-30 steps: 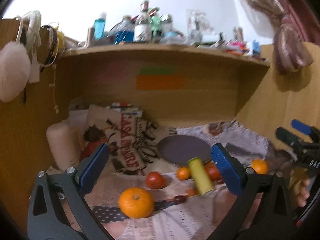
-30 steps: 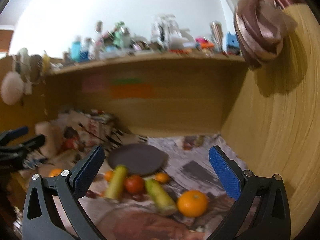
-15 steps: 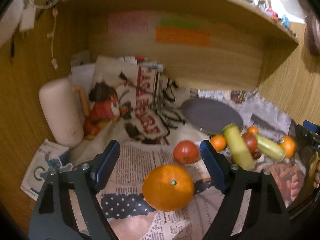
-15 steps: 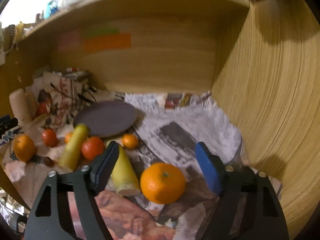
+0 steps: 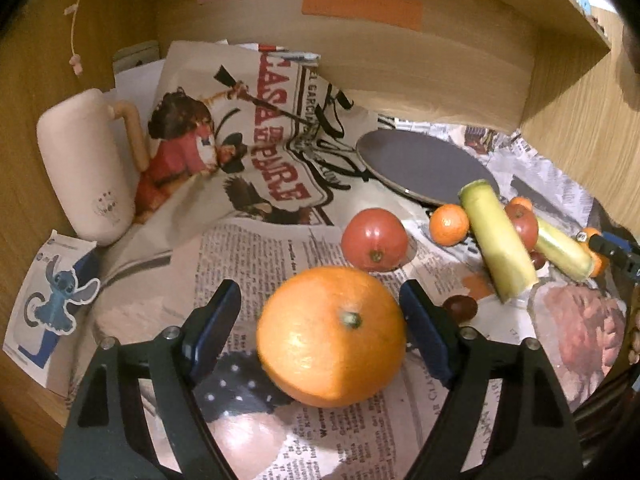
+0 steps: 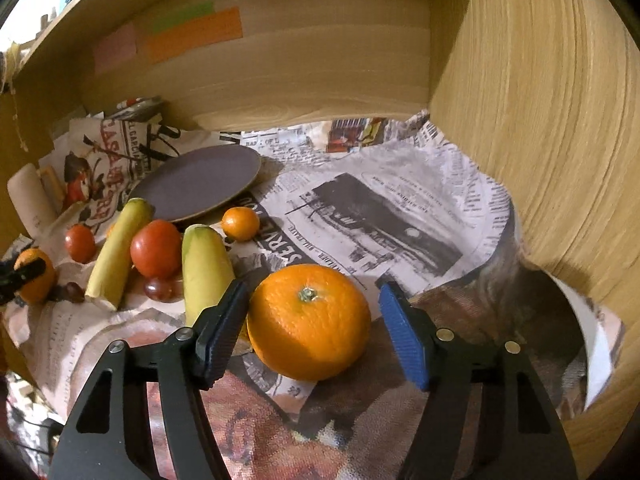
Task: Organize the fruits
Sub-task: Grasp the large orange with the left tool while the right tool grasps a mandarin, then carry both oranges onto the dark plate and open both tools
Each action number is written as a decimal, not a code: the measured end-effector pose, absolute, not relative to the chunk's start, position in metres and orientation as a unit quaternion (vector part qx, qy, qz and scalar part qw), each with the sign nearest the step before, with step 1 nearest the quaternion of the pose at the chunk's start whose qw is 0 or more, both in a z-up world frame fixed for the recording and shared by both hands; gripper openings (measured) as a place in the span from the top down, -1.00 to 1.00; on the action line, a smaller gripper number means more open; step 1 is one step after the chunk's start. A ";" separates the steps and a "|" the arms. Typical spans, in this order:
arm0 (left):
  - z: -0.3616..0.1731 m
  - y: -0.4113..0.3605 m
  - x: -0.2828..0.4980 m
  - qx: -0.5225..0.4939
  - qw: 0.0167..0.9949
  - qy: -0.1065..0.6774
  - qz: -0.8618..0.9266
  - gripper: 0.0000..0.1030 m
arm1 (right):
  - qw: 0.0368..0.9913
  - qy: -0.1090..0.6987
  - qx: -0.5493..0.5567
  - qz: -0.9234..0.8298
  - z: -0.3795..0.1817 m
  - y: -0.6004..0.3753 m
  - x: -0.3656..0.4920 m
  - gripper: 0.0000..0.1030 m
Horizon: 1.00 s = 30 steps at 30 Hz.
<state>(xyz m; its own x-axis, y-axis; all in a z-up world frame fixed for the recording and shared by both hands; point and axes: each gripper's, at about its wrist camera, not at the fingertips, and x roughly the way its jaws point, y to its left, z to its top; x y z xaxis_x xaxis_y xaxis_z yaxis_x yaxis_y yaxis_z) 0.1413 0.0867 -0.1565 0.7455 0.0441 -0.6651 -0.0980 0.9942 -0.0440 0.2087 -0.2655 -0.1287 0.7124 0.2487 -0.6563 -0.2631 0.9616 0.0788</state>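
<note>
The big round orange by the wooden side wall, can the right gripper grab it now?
Probably yes. The right gripper is open with the big round orange already between its blue-padded fingers. The yellow-green banana piece lies close beside the left finger, but nothing sits between the pads and the fruit.

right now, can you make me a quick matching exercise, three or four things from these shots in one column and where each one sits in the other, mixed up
Things:
1. big orange
2. dark plate
3. cream mug
4. Stitch box

Places:
a. far left, beside the printed bag
b. between the open left gripper pads
c. behind the fruit cluster
d. near left, in front of the mug

Pairs: 1-b, 2-c, 3-a, 4-d
</note>
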 end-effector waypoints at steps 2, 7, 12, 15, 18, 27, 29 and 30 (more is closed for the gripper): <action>-0.161 0.085 0.144 -0.035 0.931 0.362 0.035 -0.59 | 0.922 0.359 -0.009 0.143 -0.132 -0.264 0.211 -0.26; -0.167 0.083 0.147 -0.032 0.928 0.370 0.036 -0.36 | 0.918 0.368 -0.005 0.147 -0.137 -0.264 0.215 -0.26; -0.167 0.084 0.147 -0.030 0.928 0.369 0.034 -0.35 | 0.915 0.372 -0.007 0.154 -0.138 -0.264 0.216 -0.26; -0.166 0.082 0.147 -0.026 0.929 0.368 0.036 -0.35 | 0.915 0.372 -0.006 0.156 -0.139 -0.263 0.216 -0.25; -0.166 0.082 0.147 -0.027 0.929 0.367 0.035 -0.34 | 0.916 0.370 -0.009 0.152 -0.137 -0.261 0.215 -0.23; -0.153 0.081 0.152 -0.029 0.935 0.353 0.030 -0.34 | 0.929 0.342 -0.009 0.141 -0.117 -0.264 0.220 -0.22; -0.147 0.081 0.154 -0.028 0.938 0.345 0.028 -0.34 | 0.932 0.334 -0.013 0.140 -0.110 -0.263 0.221 -0.22; -0.144 0.080 0.155 -0.027 0.939 0.341 0.027 -0.34 | 0.933 0.330 -0.014 0.140 -0.107 -0.262 0.222 -0.22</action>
